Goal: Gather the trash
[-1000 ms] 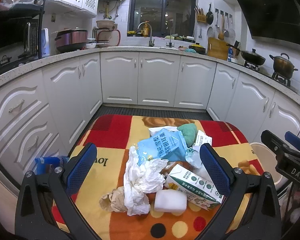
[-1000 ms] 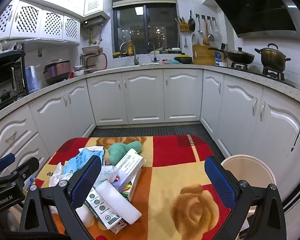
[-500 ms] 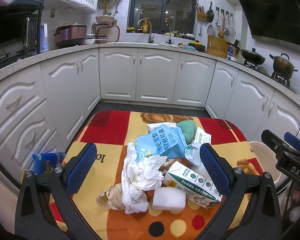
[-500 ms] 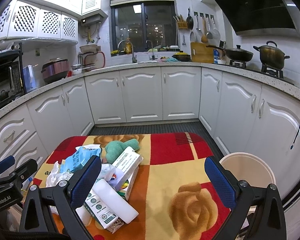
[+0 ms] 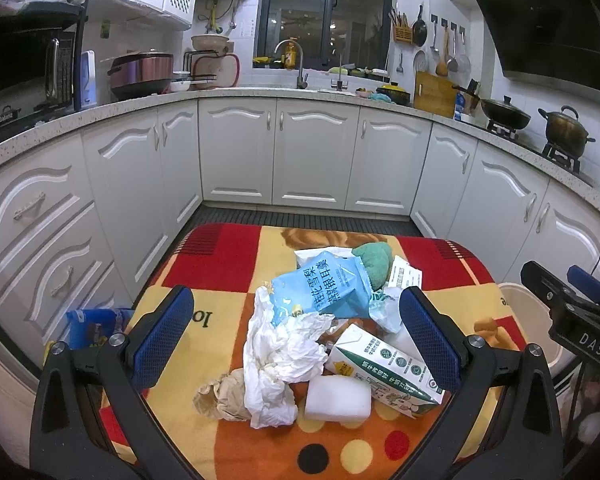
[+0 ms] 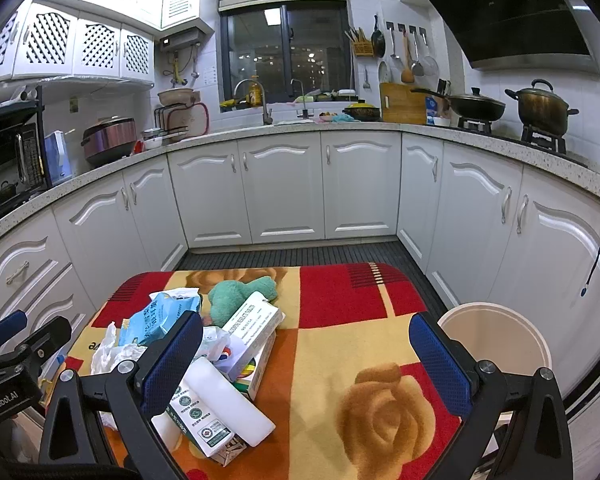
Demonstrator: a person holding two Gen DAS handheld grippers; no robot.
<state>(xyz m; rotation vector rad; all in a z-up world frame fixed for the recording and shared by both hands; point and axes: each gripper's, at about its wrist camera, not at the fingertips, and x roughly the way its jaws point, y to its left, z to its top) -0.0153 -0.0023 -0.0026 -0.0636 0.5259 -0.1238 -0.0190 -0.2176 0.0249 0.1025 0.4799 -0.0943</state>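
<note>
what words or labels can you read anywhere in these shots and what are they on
"DAS": right tool's body, seen from the left wrist.
"GenRobot.AI": left tool's body, seen from the right wrist.
"lo": tablecloth, rest of the word hidden.
Large Chinese characters: blue packet, not transcribed here.
Milk carton, white box, microwave badge: too small or blurred.

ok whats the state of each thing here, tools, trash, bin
left tool: open, empty, above the trash pile
right tool: open, empty
blue packet: crumpled, on top of the pile
white tissue: crumpled, on the blanket
milk carton: lying on its side
white foam block: lying flat
green cloth: bunched up
bin: open, beside the table; contents hidden
</note>
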